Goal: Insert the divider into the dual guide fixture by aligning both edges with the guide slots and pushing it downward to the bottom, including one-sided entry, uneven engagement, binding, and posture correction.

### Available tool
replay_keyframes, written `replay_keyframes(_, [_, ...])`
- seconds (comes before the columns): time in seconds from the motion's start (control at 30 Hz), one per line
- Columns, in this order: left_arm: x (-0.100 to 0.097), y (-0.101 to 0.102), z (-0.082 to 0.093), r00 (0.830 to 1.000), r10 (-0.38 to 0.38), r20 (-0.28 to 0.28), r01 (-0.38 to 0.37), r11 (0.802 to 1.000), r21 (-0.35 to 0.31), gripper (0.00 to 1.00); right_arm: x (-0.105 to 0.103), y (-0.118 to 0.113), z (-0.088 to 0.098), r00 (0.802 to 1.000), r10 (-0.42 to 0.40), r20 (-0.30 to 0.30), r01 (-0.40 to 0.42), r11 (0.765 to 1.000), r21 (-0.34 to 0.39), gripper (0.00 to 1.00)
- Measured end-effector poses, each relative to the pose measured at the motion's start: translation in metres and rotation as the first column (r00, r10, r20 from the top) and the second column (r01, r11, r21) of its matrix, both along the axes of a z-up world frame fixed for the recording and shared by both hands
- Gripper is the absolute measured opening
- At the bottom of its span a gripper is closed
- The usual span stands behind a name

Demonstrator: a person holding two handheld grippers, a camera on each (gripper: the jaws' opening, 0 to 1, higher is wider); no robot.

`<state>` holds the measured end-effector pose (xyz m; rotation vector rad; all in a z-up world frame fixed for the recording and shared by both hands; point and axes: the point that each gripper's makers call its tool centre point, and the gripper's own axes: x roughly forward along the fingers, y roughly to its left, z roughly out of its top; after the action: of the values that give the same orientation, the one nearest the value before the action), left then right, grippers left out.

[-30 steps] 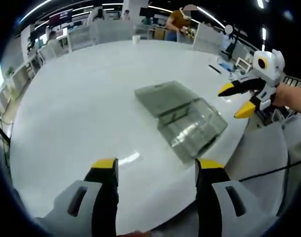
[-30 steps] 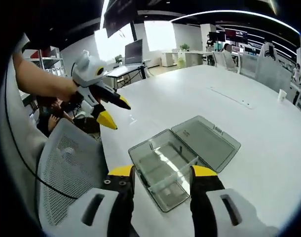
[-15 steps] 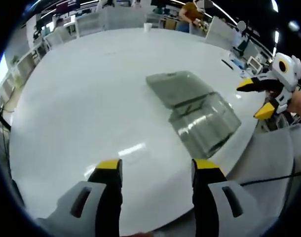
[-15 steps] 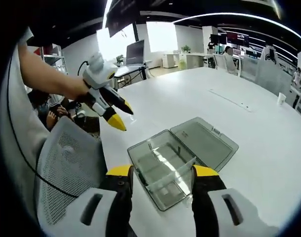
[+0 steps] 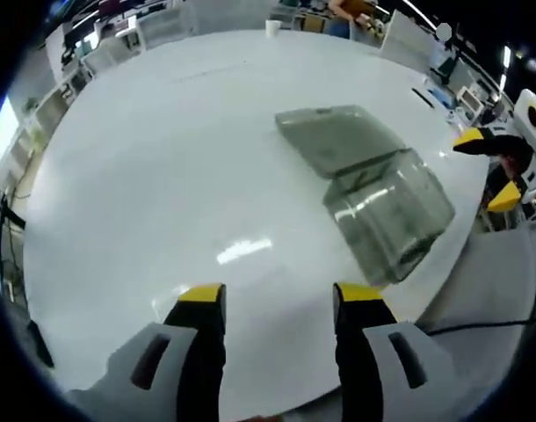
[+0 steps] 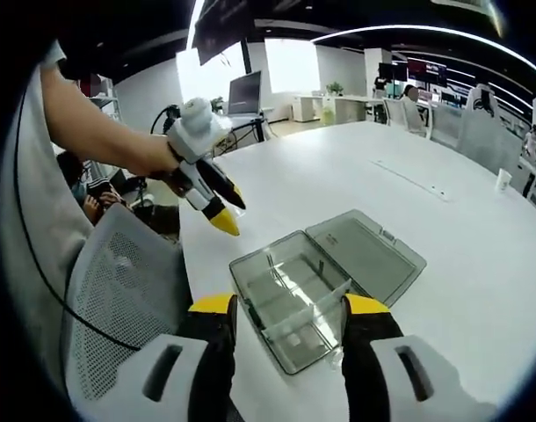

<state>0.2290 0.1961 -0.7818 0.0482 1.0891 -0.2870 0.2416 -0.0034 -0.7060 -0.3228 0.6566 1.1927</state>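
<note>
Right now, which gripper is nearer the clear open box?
Right. The right gripper hangs directly over the clear box, jaws straddling it; the left gripper hovers off beside the box's corner, apart from it.

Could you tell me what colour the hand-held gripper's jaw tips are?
Yellow, on black jaws; the right hand-held gripper shows them best in the right gripper view.

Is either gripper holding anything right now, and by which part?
Nothing is held. The left gripper and right gripper are both open and empty.
</note>
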Motion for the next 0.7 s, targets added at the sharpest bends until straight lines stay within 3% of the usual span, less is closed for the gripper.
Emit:
replay_keyframes(0.43, [0.005,0.007,-0.016,0.992,0.088,-0.090,-0.084,0.995,0.048,0.42,-0.001,-0.001,-0.004,1.000,0.000,-0.014,0.000,1.000,0.010,0.45])
replay_keyframes(0.7, [0.008,0.009,-0.023,0.986,0.100,-0.134,-0.088,0.992,0.095,0.41,0.000,-0.001,-0.006,1.000,-0.001,-0.019,0.001,1.000,0.014,0.45])
